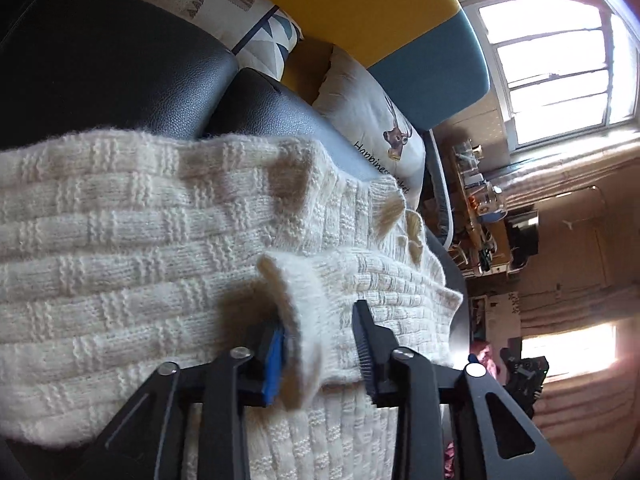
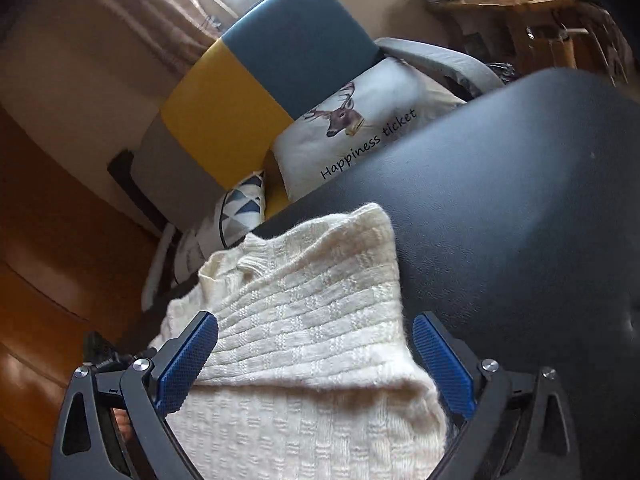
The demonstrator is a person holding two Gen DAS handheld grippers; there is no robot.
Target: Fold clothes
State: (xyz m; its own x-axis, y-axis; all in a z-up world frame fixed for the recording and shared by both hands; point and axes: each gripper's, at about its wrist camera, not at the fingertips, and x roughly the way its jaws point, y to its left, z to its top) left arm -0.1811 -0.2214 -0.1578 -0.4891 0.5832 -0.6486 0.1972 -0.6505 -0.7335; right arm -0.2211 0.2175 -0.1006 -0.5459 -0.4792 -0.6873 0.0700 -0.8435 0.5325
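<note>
Cream knit sweater (image 1: 140, 240) lies folded on the black leather seat (image 2: 520, 200); left gripper (image 1: 320, 344) parted around a cuff fold at 6 o'clock, likely releasing; right gripper (image 2: 316, 360) spread, empty.

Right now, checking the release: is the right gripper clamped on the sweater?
No, the right gripper stands wide open, pads clear of the cream sweater.

A cream basket-weave knit sweater (image 1: 140, 240) (image 2: 312, 320) lies folded on dark leather, one fuzzy cuff (image 1: 296, 312) curling up toward six o'clock.
</note>
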